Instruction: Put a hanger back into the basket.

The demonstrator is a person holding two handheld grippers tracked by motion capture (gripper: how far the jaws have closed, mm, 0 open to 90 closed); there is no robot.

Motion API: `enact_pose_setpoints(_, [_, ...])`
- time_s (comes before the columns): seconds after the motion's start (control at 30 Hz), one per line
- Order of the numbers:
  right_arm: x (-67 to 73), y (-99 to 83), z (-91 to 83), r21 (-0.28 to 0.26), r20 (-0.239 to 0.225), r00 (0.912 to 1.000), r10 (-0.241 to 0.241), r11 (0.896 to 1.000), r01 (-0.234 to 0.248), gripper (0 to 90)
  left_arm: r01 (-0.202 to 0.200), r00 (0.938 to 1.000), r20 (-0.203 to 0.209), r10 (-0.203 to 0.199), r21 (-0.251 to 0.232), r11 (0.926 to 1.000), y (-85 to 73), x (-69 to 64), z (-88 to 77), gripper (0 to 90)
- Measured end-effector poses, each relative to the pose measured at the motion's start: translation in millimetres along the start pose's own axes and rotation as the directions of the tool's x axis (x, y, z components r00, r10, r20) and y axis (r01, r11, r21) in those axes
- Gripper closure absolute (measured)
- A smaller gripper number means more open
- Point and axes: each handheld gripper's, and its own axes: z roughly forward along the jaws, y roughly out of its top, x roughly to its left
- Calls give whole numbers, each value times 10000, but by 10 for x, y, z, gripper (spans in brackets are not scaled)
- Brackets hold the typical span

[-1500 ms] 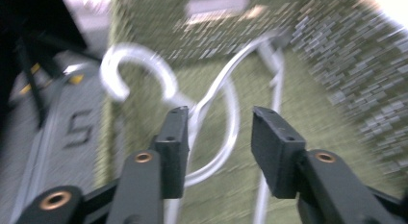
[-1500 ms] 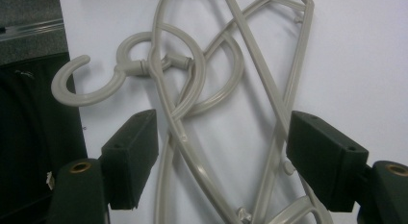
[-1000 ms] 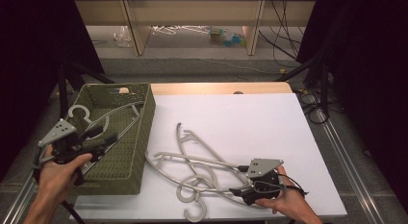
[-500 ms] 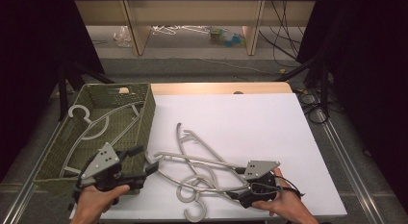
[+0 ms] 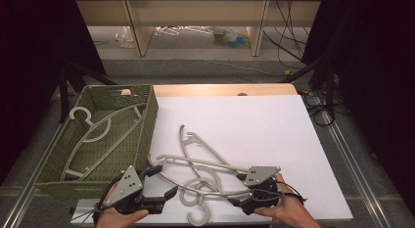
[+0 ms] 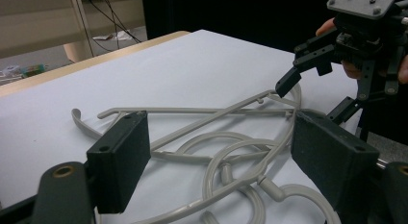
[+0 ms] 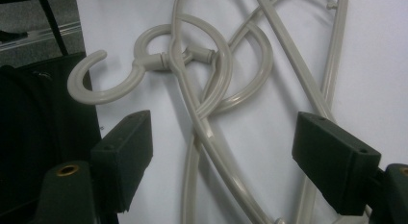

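High view: tangle of grey plastic hangers (image 5: pixel 205 167) on the white tabletop (image 5: pixel 254 125), thin rods with round hooks overlapping near the front edge. Woven olive basket (image 5: pixel 147 115) at left, rectangular with a handle slot, holds one more hanger (image 5: pixel 98 132) lying flat inside. Left gripper (image 5: pixel 161 181) sits just off the basket's front corner, jaws spread wide, nothing between them, pointed at the tangle. Right gripper (image 5: pixel 240 189) at the tangle's right end, jaws also wide apart; right gripper view shows rods running between the matte black blocky pads (image 7: pixel 122 156) but not clamped. Left gripper view shows the smooth curved hooks crossing each other.
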Motion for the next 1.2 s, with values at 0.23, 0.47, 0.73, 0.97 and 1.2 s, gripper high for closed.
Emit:
enact_pose_setpoints(0.23, [9, 1, 60, 133, -142, 9999, -51, 9999, 53, 241, 56, 10000, -23, -56, -16, 10000, -49, 16, 31, 218])
enact_pose_setpoints(0.47, [6, 15, 191, 766, -306, 9995, -36, 9970, 59, 280, -64, 9999, 79, 63, 152, 9999, -70, -20, 50, 216])
enact_pose_setpoints(0.73, [6, 21, 321, 1584, -661, 9978, -84, 9872, 188, 372, 46, 9999, -120, -45, 132, 9999, -85, -19, 36, 172])
enact_pose_setpoints(0.97, [-25, 36, 391, 1915, -927, 9957, 42, 9814, 137, 502, -19, 9999, 133, 18, 103, 9999, -101, -44, 60, 166])
enact_pose_setpoints(1.2, [-16, 67, 475, 2172, -988, 9951, 4, 9759, 212, 596, -168, 9998, 67, 167, 240, 9996, -99, -46, 45, 167])
